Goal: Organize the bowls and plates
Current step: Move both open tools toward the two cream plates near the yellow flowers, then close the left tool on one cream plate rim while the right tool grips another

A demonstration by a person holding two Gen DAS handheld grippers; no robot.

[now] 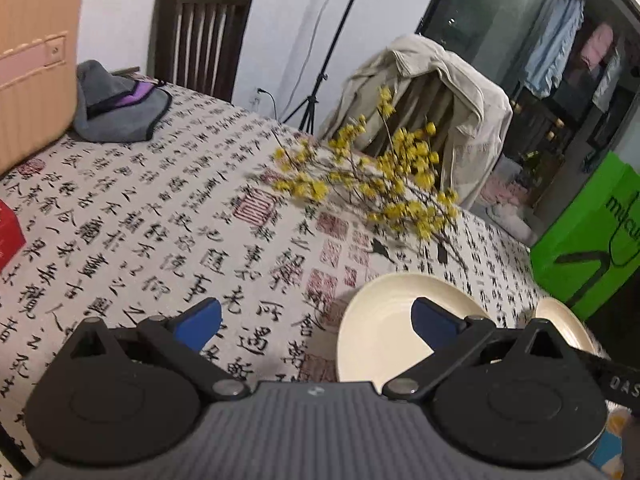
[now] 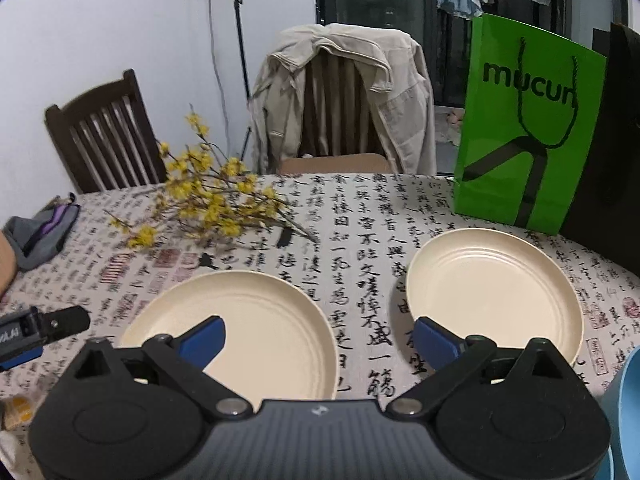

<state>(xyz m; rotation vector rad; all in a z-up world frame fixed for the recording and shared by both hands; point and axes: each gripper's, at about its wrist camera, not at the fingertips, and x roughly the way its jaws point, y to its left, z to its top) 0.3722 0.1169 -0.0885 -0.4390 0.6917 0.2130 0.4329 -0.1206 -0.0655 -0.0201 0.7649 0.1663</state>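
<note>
Two cream plates lie on the calligraphy tablecloth. In the right wrist view the left plate [image 2: 260, 320] is in front of my left finger and the right plate [image 2: 492, 292] in front of my right finger. My right gripper [image 2: 318, 338] is open and empty, above the cloth between them. In the left wrist view my left gripper [image 1: 316, 320] is open and empty; the nearer plate [image 1: 384, 332] lies by its right finger, and the second plate [image 1: 560, 320] shows at the far right. A blue bowl's rim [image 2: 624, 412] is at the lower right.
A spray of yellow flowers [image 2: 208, 200] lies on the cloth behind the plates. A green paper bag [image 2: 528, 128] stands at the back right. A grey pouch [image 1: 120, 108], a pink suitcase [image 1: 36, 52] and a red box [image 1: 8, 236] are on the left. Chairs [image 2: 344, 112] stand around the table.
</note>
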